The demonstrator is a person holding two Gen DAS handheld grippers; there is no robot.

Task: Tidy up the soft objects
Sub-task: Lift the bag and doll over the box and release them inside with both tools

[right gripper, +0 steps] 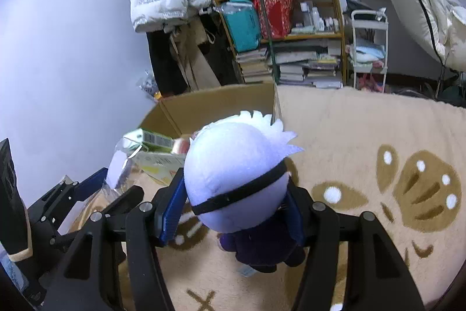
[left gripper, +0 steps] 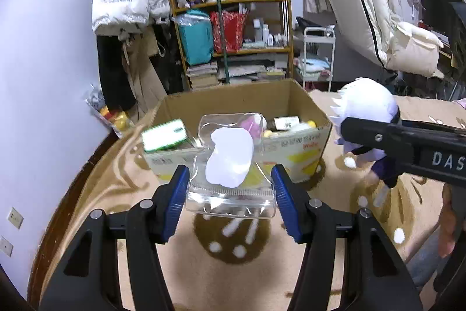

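Left gripper (left gripper: 230, 188) jaws clamped on pouch (left gripper: 230, 165), right gripper (right gripper: 233, 212) jaws clamped on doll (right gripper: 236, 179) — both held above blanket (right gripper: 364, 130), near box (left gripper: 233, 104). Carry clear over near wall — release inside, one at a time.

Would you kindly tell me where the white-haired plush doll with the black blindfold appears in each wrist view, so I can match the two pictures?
Left wrist view: the white-haired plush doll sits at the right edge, behind the right gripper that clamps it.
Right wrist view: the doll fills the centre, between the blue pads.
Shared landmark: the open brown cardboard box, just left of the doll in both.
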